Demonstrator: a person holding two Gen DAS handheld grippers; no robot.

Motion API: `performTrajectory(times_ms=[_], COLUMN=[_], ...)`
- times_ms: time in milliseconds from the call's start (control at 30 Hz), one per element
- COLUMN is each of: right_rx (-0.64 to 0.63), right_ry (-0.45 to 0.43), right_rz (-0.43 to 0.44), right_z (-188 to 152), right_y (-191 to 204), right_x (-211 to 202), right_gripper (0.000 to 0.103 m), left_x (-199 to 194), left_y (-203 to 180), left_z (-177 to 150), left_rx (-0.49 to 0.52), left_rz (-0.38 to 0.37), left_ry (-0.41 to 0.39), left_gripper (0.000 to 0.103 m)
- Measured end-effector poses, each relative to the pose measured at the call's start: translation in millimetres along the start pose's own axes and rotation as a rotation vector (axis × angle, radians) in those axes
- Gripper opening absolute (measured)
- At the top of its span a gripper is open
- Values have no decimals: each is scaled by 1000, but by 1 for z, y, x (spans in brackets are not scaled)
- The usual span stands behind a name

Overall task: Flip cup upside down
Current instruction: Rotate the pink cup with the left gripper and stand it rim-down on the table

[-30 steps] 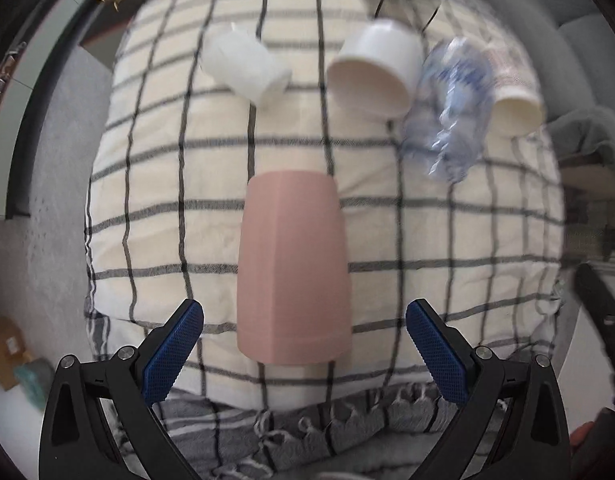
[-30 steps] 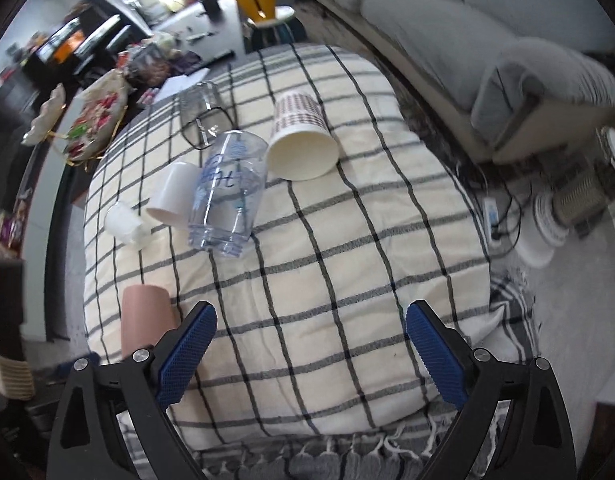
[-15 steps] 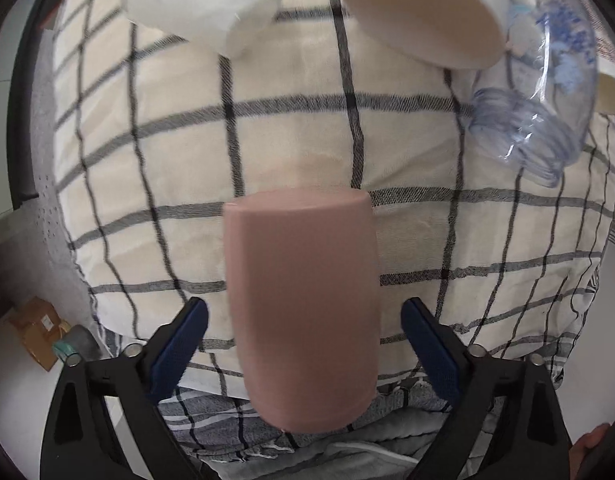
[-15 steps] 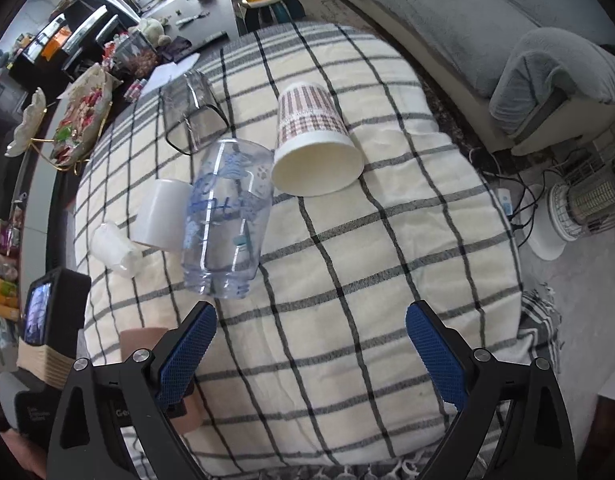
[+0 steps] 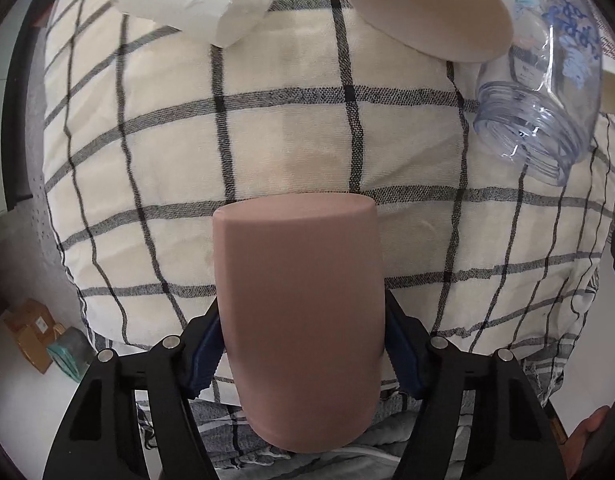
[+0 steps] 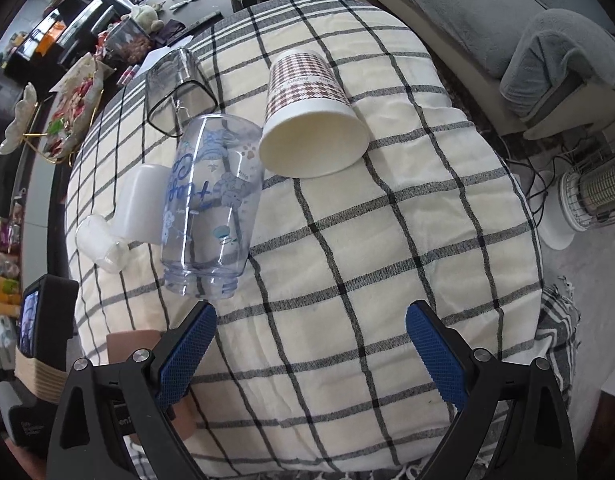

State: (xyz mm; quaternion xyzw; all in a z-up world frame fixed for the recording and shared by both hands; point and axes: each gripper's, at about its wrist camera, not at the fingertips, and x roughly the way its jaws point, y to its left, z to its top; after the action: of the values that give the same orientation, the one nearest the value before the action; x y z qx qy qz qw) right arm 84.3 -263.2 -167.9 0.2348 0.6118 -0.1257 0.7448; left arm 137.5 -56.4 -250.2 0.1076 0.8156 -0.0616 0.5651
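Note:
A pink cup (image 5: 299, 312) lies on its side on the checked cloth (image 5: 287, 140), its flat bottom pointing away from the camera. My left gripper (image 5: 301, 348) is shut on it, blue pads pressed against both sides near the rim end. In the right wrist view a bit of the pink cup (image 6: 127, 344) shows at lower left behind that gripper's left finger. My right gripper (image 6: 311, 352) is open and empty above the cloth (image 6: 387, 240) near its front edge.
Several cups lie on their sides farther back: a clear plastic cup with blue print (image 6: 211, 208), a patterned paper cup (image 6: 307, 112), a white cup (image 6: 141, 200), a small frosted cup (image 6: 99, 244) and a clear glass (image 6: 171, 76). A sofa (image 6: 507, 8) and a heater (image 6: 599, 192) stand to the right.
My left gripper moved forward around the pink cup and closed on it. My right gripper moved closer over the cloth and stayed open.

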Motion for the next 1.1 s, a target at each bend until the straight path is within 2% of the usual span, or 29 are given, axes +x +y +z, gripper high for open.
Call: performTrajectory(times_ms=[100,233,367,467,600,667,800,967,1100], right_rx=[4,5,-27,-68,-74,-56,-54,-84,-77], right_ry=[-13,-61,-151,-194,-147,-127,-130,-223,-250], right_rz=[10,19,12,-15,-29,-28,-39,-30,-3], right_z=[-4,-9,-20,-27,-36,-40,-50,-57,-60], right_y=[-1,-3,-2,-3,-15,-22,-29,-30,-34], right_x=[-8,-21,-32,-31,-15,-9,-3,2,5], right_gripper=[96,96,96,96,96,96,96,96,96], left_x=[-17,-45,-64,-76,-99,-91,-70,-50,-44], left_y=[7,17,25,20,5,3,0,3,4], left_z=[-13,-39,-73,-93,-98,-104,-105,-112,-114], left_rx=[5,-7,-17,-19,-17,-9,-23,-107,-100], left_rz=[7,-5,-91,-113,-109,-103,-106,-78,-82], left_ry=[-95,-306,-581,-791,-1027,-1125,-1214,-1328,-1362], left_gripper=[70,70,70,70,70,70,70,70,70])
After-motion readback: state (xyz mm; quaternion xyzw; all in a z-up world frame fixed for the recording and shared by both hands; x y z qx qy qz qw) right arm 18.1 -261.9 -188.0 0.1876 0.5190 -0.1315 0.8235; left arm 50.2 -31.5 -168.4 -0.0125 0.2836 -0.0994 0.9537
